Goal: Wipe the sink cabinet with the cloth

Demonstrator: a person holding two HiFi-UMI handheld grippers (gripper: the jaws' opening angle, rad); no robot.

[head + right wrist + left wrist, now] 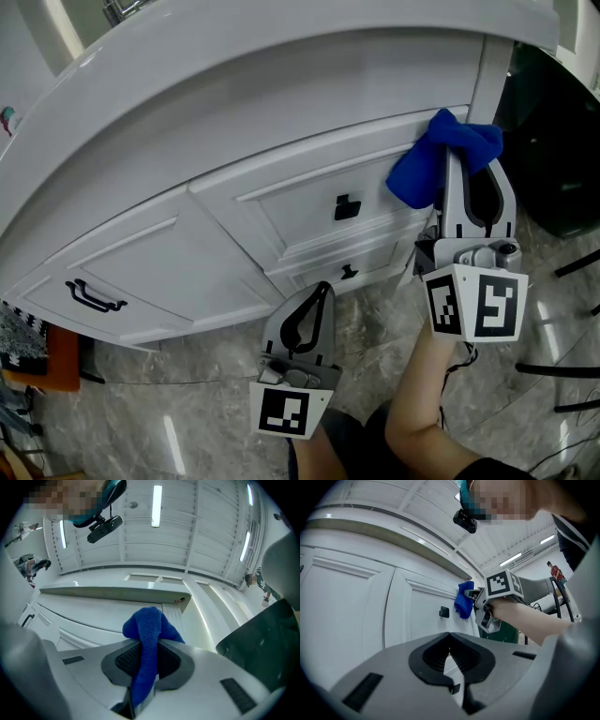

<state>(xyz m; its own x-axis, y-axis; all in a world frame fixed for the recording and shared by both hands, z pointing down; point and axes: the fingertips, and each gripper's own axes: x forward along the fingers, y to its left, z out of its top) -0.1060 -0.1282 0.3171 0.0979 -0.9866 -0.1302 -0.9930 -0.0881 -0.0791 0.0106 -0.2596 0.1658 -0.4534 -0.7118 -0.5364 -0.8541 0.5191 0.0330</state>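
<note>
The blue cloth (439, 157) is bunched at the top right corner of the sink cabinet (178, 258), against the front of the upper drawer (309, 202) and up and to the right of its black knob (347, 207). It is pinched between the jaws of the right gripper (146, 670). One fold stands above the jaws and a strip hangs down through them. That gripper points up and forward at the cabinet face, held by a hand (508, 610) on a bare forearm (424, 412) that rises from the bottom edge of the head view. The left gripper (322, 289) sits lower and nearer the middle, aimed at the cabinet's foot just above the marbled floor (187, 412). Its jaws are closed tip to tip with nothing in them and it touches nothing. The cloth covers the right gripper's fingertips in the head view, so exactly how much of it presses on the drawer cannot be made out there; the left gripper view shows it against the panel. The hand holding the left gripper is out of sight. A black bar handle (94, 297) shows on the door at far left, and a dark bin (553, 141) beside the cabinet is cut off at the right edge.
</note>
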